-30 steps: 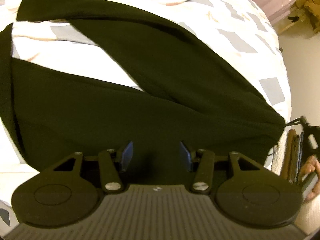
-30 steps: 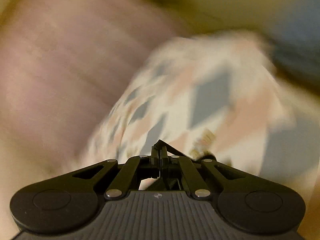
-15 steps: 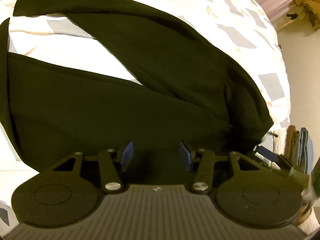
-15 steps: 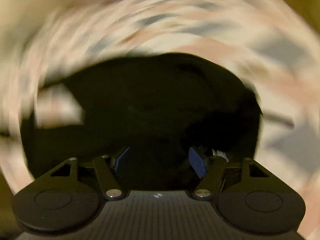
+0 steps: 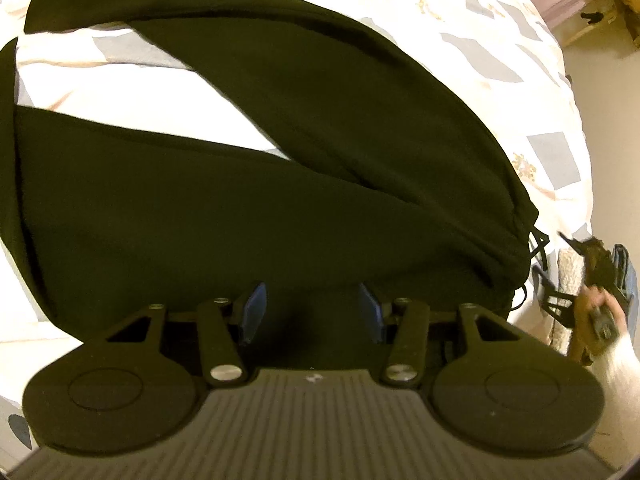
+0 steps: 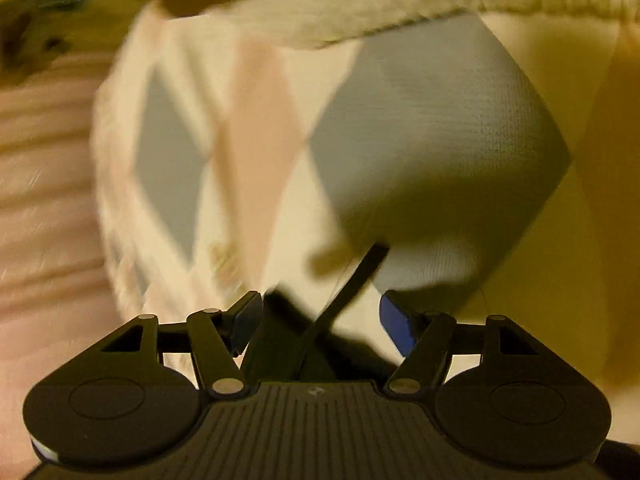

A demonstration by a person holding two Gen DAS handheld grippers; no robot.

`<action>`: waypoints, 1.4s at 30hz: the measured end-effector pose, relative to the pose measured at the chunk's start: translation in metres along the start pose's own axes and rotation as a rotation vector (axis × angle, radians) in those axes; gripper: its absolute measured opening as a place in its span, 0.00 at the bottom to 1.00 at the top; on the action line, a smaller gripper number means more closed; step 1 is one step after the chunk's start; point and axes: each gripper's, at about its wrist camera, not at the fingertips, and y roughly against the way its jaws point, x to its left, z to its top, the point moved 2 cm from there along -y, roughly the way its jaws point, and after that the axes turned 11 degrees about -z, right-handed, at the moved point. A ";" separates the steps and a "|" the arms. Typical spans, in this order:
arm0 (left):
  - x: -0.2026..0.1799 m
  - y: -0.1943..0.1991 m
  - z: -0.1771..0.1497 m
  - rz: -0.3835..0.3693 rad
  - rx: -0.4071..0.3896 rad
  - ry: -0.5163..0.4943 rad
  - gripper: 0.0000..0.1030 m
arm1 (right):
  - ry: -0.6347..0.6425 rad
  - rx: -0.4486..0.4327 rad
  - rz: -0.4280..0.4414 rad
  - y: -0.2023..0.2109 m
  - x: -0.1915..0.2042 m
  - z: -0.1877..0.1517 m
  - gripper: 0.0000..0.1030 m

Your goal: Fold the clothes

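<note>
Black trousers [image 5: 280, 184] lie spread on a bed, legs fanned apart toward the left, waistband and drawstring [image 5: 536, 240] at the right. My left gripper [image 5: 312, 308] hovers open just above the near leg, nothing between its blue pads. In the left wrist view my right gripper [image 5: 560, 292] shows at the right edge beside the waistband, held by a hand [image 5: 600, 312]. In the blurred right wrist view my right gripper [image 6: 320, 320] is open; a black cord [image 6: 356, 280] and a dark bit of cloth [image 6: 280, 340] lie between its fingers, not clamped.
The bed cover [image 5: 500, 60] is white with grey and pink diamonds. A stack of folded clothes [image 5: 572, 264] sits off the bed's right edge. Floor and a wooden piece of furniture [image 5: 592, 24] lie beyond. A cream fleece sleeve [image 6: 400, 0] crosses the top of the right wrist view.
My right gripper went from shut to open and swung over the trousers' waistband, then back off to the bed's edge. The waistband end has settled flatter. The left gripper stayed put.
</note>
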 end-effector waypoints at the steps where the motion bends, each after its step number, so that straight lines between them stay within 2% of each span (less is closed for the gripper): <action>1: -0.002 -0.001 0.001 0.002 0.000 -0.003 0.44 | -0.025 -0.013 -0.033 -0.009 0.001 0.002 0.12; 2: -0.002 -0.001 0.002 0.003 -0.002 -0.004 0.44 | -0.017 -0.022 -0.063 -0.013 0.005 0.002 0.03; 4: -0.003 -0.001 0.003 0.005 -0.007 -0.003 0.45 | 0.127 -0.075 -0.054 -0.005 0.027 -0.006 0.02; 6: -0.002 -0.002 0.003 0.001 -0.009 0.008 0.46 | 0.473 -0.149 0.009 0.021 0.068 -0.037 0.02; 8: -0.002 -0.006 0.004 -0.002 -0.006 0.016 0.46 | 0.833 -0.187 0.082 0.052 0.102 -0.091 0.02; 9: -0.002 -0.009 0.004 -0.003 0.000 0.018 0.46 | 0.983 -0.177 0.141 0.063 0.110 -0.123 0.02; 11: -0.003 -0.016 0.005 -0.003 0.010 0.022 0.46 | 1.275 -0.147 0.256 0.086 0.125 -0.187 0.07; 12: -0.005 -0.018 0.006 -0.011 0.011 0.025 0.46 | 1.388 -0.094 0.275 0.092 0.124 -0.216 0.28; 13: -0.006 -0.020 0.007 -0.019 0.011 0.028 0.46 | 1.484 -0.036 0.252 0.094 0.120 -0.242 0.70; 14: -0.007 -0.018 0.007 -0.024 0.002 0.024 0.46 | 1.545 -0.029 0.211 0.096 0.112 -0.260 0.84; 15: -0.008 -0.015 0.007 -0.027 -0.009 0.018 0.46 | 1.599 -0.054 0.173 0.098 0.100 -0.272 0.88; 17: -0.009 -0.008 0.007 -0.034 -0.031 0.007 0.46 | 1.689 -0.035 0.075 0.099 0.073 -0.280 0.76; 19: -0.003 0.001 0.002 -0.029 -0.050 0.009 0.49 | 1.761 0.022 -0.131 0.085 0.037 -0.274 0.68; 20: 0.004 0.005 -0.001 -0.016 -0.057 0.020 0.49 | 1.794 0.046 -0.221 0.077 0.018 -0.270 0.68; 23: 0.028 0.014 -0.011 0.015 -0.073 0.085 0.49 | 1.867 0.063 -0.365 0.057 -0.024 -0.270 0.68; 24: 0.037 0.017 -0.014 0.024 -0.079 0.111 0.49 | 1.865 0.093 -0.398 0.044 -0.031 -0.272 0.59; 25: 0.044 0.024 -0.017 0.040 -0.091 0.121 0.49 | 1.843 0.133 -0.434 0.031 -0.035 -0.275 0.39; 26: 0.050 0.031 -0.020 0.058 -0.106 0.128 0.49 | 1.799 0.174 -0.456 0.021 -0.035 -0.280 0.25; 27: 0.057 0.038 -0.023 0.075 -0.120 0.134 0.49 | 1.752 0.208 -0.422 0.017 -0.028 -0.289 0.08; 29: 0.073 0.060 -0.024 0.126 -0.178 0.124 0.49 | 1.724 0.219 -0.230 0.029 -0.002 -0.318 0.14; 30: 0.083 0.070 -0.022 0.153 -0.200 0.124 0.49 | 1.716 0.219 -0.123 0.038 0.013 -0.334 0.28; 31: 0.096 0.081 -0.019 0.190 -0.219 0.127 0.49 | 1.705 0.217 -0.030 0.046 0.027 -0.349 0.50; 33: 0.123 0.098 -0.005 0.294 -0.250 0.120 0.49 | 1.665 0.192 0.024 0.056 0.046 -0.371 0.69; 36: 0.159 0.107 0.033 0.440 -0.242 0.060 0.53 | 1.573 0.196 -0.036 0.054 0.046 -0.381 0.70; 37: 0.171 0.105 0.049 0.467 -0.240 0.044 0.61 | 1.536 0.194 -0.070 0.050 0.039 -0.380 0.70; 40: 0.209 0.091 0.097 0.513 -0.217 0.045 0.63 | 1.398 0.164 -0.221 0.042 0.016 -0.377 0.70; 42: 0.237 0.073 0.133 0.525 -0.186 0.072 0.63 | 1.285 0.139 -0.291 0.046 -0.007 -0.380 0.70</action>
